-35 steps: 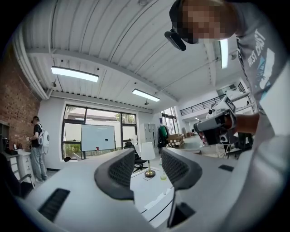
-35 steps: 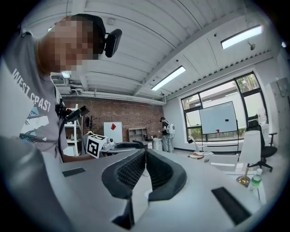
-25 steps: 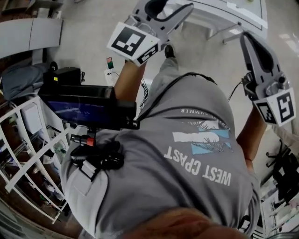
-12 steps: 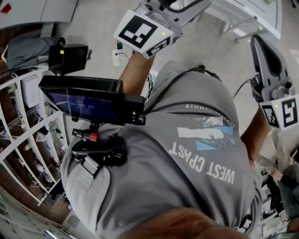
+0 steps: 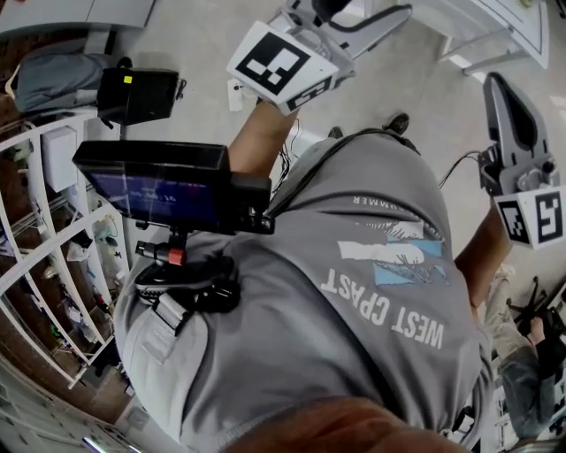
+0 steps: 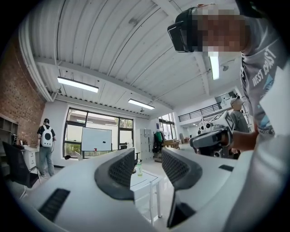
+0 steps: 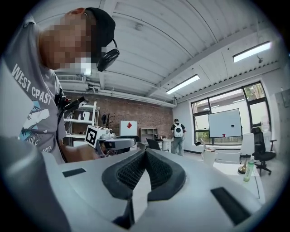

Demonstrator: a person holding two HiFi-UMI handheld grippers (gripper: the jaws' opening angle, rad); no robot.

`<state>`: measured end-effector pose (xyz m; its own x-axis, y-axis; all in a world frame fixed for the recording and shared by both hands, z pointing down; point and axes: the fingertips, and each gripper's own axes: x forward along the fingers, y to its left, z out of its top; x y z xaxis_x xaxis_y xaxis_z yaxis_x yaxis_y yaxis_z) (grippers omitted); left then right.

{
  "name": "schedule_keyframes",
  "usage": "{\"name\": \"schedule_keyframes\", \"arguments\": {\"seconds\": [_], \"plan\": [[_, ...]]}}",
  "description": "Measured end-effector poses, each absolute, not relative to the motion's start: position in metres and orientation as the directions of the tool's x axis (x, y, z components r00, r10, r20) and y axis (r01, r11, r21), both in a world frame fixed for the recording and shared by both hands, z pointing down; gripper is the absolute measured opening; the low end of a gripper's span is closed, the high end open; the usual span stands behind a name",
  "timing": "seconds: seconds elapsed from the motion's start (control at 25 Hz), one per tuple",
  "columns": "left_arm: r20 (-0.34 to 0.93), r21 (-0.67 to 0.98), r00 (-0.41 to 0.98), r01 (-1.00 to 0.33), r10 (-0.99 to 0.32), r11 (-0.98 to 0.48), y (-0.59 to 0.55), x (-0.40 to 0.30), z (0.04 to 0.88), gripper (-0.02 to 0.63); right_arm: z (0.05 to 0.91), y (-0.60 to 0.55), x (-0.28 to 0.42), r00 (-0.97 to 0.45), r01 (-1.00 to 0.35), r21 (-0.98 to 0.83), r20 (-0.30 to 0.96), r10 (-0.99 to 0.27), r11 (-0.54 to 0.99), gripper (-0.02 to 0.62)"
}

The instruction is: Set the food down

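Note:
No food shows in any view. Both grippers are held up in the air in front of the person's grey T-shirt (image 5: 354,301). My left gripper (image 6: 148,168) is open, with an empty gap between its dark ribbed pads (image 6: 121,168); in the head view the left gripper (image 5: 354,19) sits at the top, above its marker cube (image 5: 283,64). My right gripper (image 7: 145,159) is shut with pad against pad and nothing between; in the head view the right gripper (image 5: 498,84) points up at the right. Each gripper view shows the other gripper: the right one (image 6: 212,140) and the left one (image 7: 112,142).
A small white table (image 6: 152,177) with a green bottle (image 6: 139,169) stands ahead of the left gripper. A person with a white backpack (image 7: 177,132) stands by a whiteboard (image 7: 225,123). White shelves (image 5: 44,239) are at the left, and a monitor (image 5: 159,188) hangs at the chest.
The head view has swung, so the floor and shelves have shifted. The left gripper has drifted right and up in that view. The right gripper stays raised and shut.

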<state>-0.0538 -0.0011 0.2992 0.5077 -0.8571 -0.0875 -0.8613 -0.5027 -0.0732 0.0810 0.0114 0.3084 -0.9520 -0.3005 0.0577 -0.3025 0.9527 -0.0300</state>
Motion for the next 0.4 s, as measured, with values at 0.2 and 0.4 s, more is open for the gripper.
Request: {"name": "schedule_keyframes", "arguments": {"seconds": [0.2,0.4], "plan": [[-0.087,-0.066,0.515,-0.857,-0.853,-0.511,0.002,-0.051,0.301,0.19,0.315,0.02,0.081,-0.952,-0.301,-0.048,0.074,-0.297,0.953,0.006],[-0.086,-0.062,0.536,-0.844,-0.84,-0.533,-0.001,-0.041,0.304,0.19,0.326,0.022,0.088,-0.946,-0.315,-0.07,0.098,-0.308,0.946,0.006]]}}
